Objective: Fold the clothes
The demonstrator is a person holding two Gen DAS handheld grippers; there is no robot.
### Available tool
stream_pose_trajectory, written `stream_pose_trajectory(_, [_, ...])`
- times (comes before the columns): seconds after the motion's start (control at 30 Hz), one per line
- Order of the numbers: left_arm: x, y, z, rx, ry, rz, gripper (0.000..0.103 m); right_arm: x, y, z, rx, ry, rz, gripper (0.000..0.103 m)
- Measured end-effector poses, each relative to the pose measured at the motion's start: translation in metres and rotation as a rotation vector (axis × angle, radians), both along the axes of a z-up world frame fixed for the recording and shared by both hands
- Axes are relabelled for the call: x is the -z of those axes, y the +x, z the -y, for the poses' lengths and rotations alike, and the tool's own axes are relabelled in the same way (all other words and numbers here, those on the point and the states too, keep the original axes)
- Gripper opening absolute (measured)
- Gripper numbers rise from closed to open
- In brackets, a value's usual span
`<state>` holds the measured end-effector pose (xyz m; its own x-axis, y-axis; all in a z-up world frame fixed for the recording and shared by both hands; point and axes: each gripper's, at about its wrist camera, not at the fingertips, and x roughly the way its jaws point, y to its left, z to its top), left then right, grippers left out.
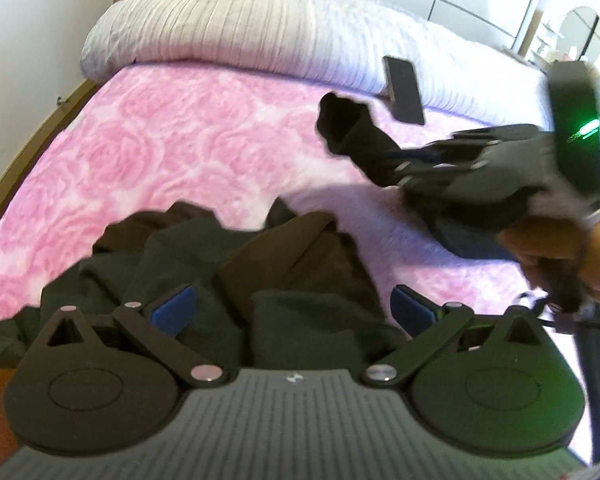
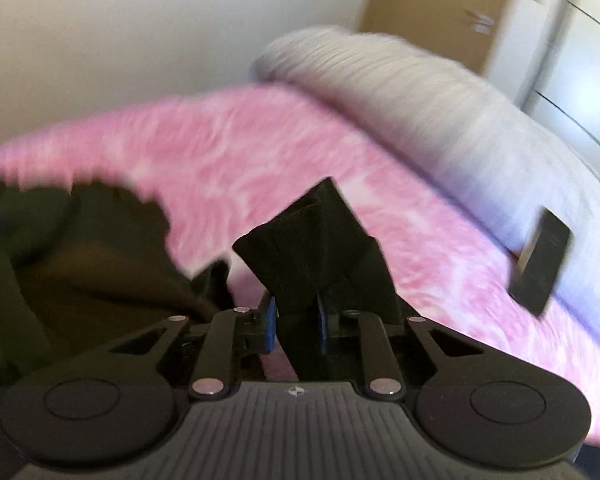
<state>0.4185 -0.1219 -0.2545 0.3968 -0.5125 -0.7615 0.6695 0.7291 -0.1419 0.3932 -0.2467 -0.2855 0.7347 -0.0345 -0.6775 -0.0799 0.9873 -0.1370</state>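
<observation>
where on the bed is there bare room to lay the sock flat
Free: the pink blanket between the clothes pile and the pillow, left of the phone. Crowded: the near edge under the pile, and the right side by the right tool holding the sock.

A pink rose-patterned blanket (image 1: 148,148) covers the bed. A grey ribbed duvet (image 1: 228,24) lies rolled along its far side, and a dark phone (image 1: 405,90) leans against it.
</observation>
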Motion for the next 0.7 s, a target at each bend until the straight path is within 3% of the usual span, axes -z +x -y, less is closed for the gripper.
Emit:
stream_pose_trajectory(0.17, [-0.022, -0.009, 0.030, 0.058, -0.016, 0.025, 0.102, -0.062, -0.057, 0.058, 0.211, 0.216, 0.167, 0.019])
stream_pose_trajectory(0.37, [-0.042, -0.034, 0.101, 0.191, -0.038, 0.052, 0.102, -0.112, -0.152, 0.142, 0.448, 0.327, 0.333, 0.019])
stream_pose_trajectory(0.57, [-0.048, -0.085, 0.202, 0.364, -0.065, 0.090, 0.102, -0.113, -0.245, 0.235, 0.677, 0.392, 0.388, 0.017])
stream_pose_trajectory(0.7, [-0.026, -0.126, 0.271, 0.469, -0.018, 0.118, 0.102, -0.101, -0.290, 0.292, 0.765, 0.436, 0.387, 0.017])
